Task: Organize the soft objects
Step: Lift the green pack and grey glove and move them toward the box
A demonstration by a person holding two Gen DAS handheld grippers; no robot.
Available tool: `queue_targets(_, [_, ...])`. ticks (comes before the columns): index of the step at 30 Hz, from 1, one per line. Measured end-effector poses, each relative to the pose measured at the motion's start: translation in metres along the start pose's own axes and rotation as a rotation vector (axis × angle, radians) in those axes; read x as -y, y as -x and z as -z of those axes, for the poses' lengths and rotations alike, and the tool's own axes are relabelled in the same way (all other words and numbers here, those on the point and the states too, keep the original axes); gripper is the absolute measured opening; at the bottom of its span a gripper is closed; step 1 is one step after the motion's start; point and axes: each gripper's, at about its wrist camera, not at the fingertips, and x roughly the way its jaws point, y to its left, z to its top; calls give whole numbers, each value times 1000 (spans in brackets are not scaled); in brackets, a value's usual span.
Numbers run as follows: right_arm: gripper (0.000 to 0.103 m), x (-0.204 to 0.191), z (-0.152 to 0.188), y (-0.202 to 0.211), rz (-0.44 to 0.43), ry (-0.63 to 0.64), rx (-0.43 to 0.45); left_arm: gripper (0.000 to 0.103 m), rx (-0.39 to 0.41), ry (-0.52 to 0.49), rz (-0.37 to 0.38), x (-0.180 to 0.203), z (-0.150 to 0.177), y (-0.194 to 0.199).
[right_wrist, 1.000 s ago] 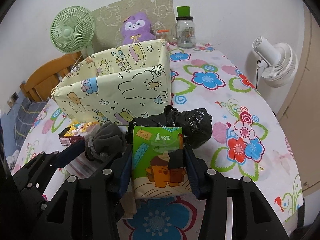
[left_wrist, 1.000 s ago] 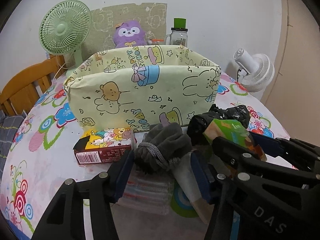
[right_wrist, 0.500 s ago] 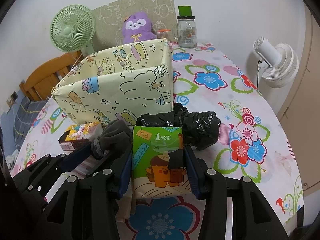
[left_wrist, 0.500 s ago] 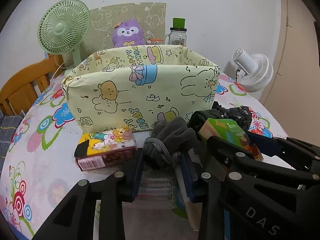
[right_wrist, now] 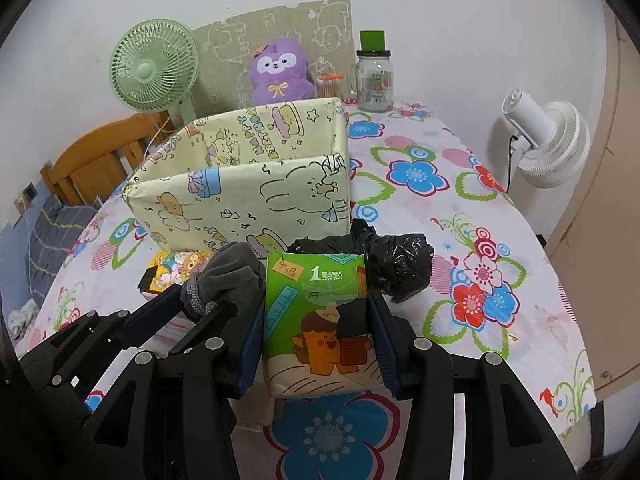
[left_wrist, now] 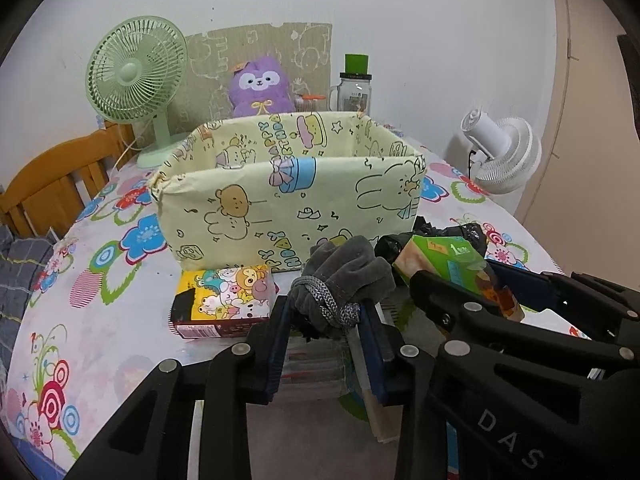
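The yellow cartoon-print storage box (left_wrist: pixel 288 204) stands open-topped at table centre, the black plastic bag (right_wrist: pixel 396 264) at its four o'clock corner. At six o'clock, the right gripper (right_wrist: pixel 318 344) is clamped on the green tissue pack (right_wrist: pixel 320 320), light and yielding, best held across its flanks. Beside it, the left gripper (left_wrist: pixel 328 320) pinches the grey drawstring pouch (left_wrist: pixel 344 276) by its corded neck; it looks limp, light and likely to sag.

Between the left jaws, a matt grey fleece pouch (left_wrist: pixel 346 276) with woven cord; between the right jaws, a glossy plastic-wrapped tissue pack (right_wrist: pixel 320 320). Beyond it, a crinkled shiny black plastic bag (right_wrist: pixel 396 264).
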Motion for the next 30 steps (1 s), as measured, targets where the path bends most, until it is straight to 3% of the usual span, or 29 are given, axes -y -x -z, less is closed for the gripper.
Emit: queue_targets(30, [52,-25,-21,59,32,32,129,34,111,17,0,-11,-24,56])
